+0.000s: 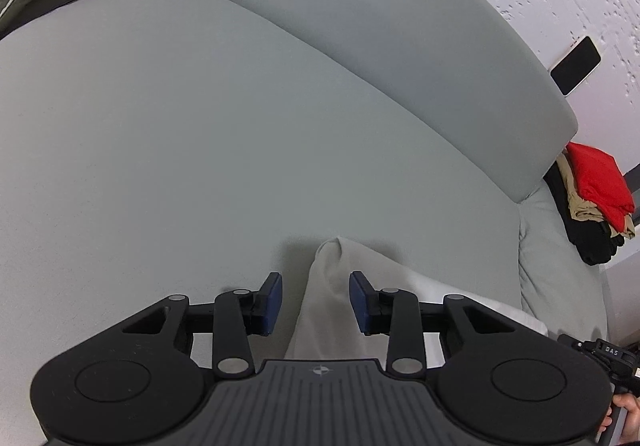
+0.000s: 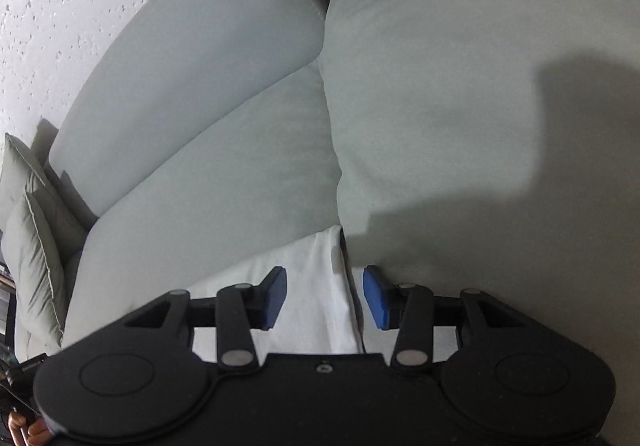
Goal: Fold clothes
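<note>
White garment [image 2: 304, 286]: lower centre of both frames, on sofa seat [image 1: 200, 166], fold stage unclear.
Left gripper [image 1: 316, 302]: fingers apart, straddling a raised corner, empty.
Right gripper [image 2: 325, 296]: fingers apart, empty.
Clothes pile [image 1: 596, 198]: stacked, right edge.

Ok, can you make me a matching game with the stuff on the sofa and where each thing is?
Things:
1. white garment
2. red cloth
3. phone
4. pillow

Places:
A. on top of the dark clothes pile
B. leaning at the wall above the backrest
C. between the open jaws of both grippers
D. at the sofa's far end, left in the right wrist view

Pairs: 1-C, 2-A, 3-B, 4-D
</note>
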A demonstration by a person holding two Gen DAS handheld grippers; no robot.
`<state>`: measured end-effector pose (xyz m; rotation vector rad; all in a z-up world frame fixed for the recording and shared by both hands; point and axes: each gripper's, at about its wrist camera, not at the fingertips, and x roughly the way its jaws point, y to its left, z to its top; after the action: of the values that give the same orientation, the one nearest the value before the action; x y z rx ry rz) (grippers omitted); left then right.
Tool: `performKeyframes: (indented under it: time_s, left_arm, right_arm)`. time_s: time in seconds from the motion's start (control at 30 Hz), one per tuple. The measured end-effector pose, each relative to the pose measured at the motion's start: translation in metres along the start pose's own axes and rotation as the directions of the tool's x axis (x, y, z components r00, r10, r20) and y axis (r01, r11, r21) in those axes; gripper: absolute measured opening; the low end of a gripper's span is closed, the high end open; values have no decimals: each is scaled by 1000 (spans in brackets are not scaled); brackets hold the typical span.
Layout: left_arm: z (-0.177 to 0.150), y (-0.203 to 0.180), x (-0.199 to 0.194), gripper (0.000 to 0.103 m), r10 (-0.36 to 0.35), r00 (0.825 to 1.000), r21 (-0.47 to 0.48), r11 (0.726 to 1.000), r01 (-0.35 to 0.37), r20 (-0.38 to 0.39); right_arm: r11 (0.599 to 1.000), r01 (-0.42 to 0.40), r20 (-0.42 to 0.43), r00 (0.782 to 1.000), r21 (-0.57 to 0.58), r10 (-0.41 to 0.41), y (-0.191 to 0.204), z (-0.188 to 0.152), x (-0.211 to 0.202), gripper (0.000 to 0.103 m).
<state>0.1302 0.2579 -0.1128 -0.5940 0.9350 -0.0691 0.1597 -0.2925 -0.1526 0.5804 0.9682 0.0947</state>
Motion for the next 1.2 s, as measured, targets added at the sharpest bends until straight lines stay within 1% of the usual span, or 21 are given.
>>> performKeyframes:
  time_s: [0.13, 0.23, 0.37, 0.47, 0.53, 0.57, 0.6, 0.63, 0.67, 0.7, 0.8, 0.87, 0.9, 0.93, 0.97, 1.0, 1.03, 1.07, 1.13, 1.17, 1.2]
  left_arm:
    - [2, 6, 3, 32, -11, 1000, -39, 999, 10, -6]
    - [4, 11, 5, 27, -19, 1000, -69, 997, 18, -11]
    - [5, 17, 8, 25, -31, 999, -105, 994, 29, -17]
    - [7, 20, 12, 23, -59, 998, -117, 992, 54, -37]
    - [8, 19, 16, 23, -89, 994, -107, 991, 83, -57]
    - [8, 18, 20, 19, -100, 993, -104, 990, 93, -63]
    - [8, 16, 24, 13, -109, 992, -107, 989, 101, -66]
    - [8, 13, 30, 12, -114, 991, -115, 988, 106, -67]
    - [9, 12, 33, 5, -117, 991, -123, 986, 108, -65]
    - [9, 12, 33, 4, -115, 991, -128, 986, 107, -62]
    - [8, 3, 28, 2, -96, 995, -89, 992, 94, -29]
    - [8, -5, 19, 2, -73, 997, -46, 996, 74, 18]
    - [8, -9, 13, 0, -64, 997, -26, 998, 65, 50]
    - [9, -11, 5, 0, -56, 994, -11, 998, 57, 92]
    - [10, -11, -4, 0, -41, 988, 1, 999, 41, 147]
    - [11, -8, -13, 0, -22, 980, 4, 1000, 22, 196]
    - [12, -4, -20, 0, -6, 974, 0, 1000, 7, 228]
    - [13, -1, -24, 3, 8, 969, -6, 1000, -7, 246]
    - [13, 1, -26, 7, 39, 966, -16, 999, -36, 254]
    - [12, 2, -28, 10, 61, 963, -14, 998, -60, 262]
    - [12, 3, -30, 9, 83, 959, -12, 997, -83, 270]
  right_arm:
    - [1000, 30, 7, 1000, 9, -30, 6, 3, 8, 38]
    - [999, 30, 13, 999, 42, -31, 8, 3, 13, 39]
    - [998, 32, 13, 999, 46, -32, 8, 4, 16, 39]
    - [998, 17, 17, 1000, 53, -18, 5, 4, 14, 38]
    - [998, 13, 19, 1000, 55, -14, 4, 5, 14, 38]
    - [999, 12, 20, 1000, 53, -13, 4, 5, 14, 38]
    - [999, 13, 20, 1000, 50, -14, 4, 5, 14, 38]
    - [999, 16, 20, 1000, 47, -17, 4, 5, 15, 37]
    - [999, 19, 20, 1000, 43, -19, 4, 5, 15, 36]
    - [999, 21, 20, 1000, 39, -22, 4, 5, 15, 35]
    - [999, 23, 22, 999, 38, -24, 4, 5, 15, 34]
    - [999, 27, 26, 999, 46, -28, 3, 6, 15, 34]
    - [998, 30, 29, 999, 51, -31, 2, 6, 15, 29]
    - [998, 33, 31, 999, 56, -35, 1, 6, 14, 15]
    - [997, 46, 35, 998, 66, -48, -1, 7, 14, 6]
    - [994, 67, 37, 997, 83, -70, -4, 7, 14, 2]
    - [992, 70, 36, 997, 107, -74, -8, 8, 14, 2]
    - [990, 62, 35, 997, 127, -66, -11, 8, 14, 2]
    - [991, 62, 34, 997, 119, -66, -10, 9, 14, 2]
    - [992, 60, 34, 997, 115, -64, -10, 9, 13, 2]
    - [992, 52, 36, 998, 118, -56, -11, 9, 12, 2]
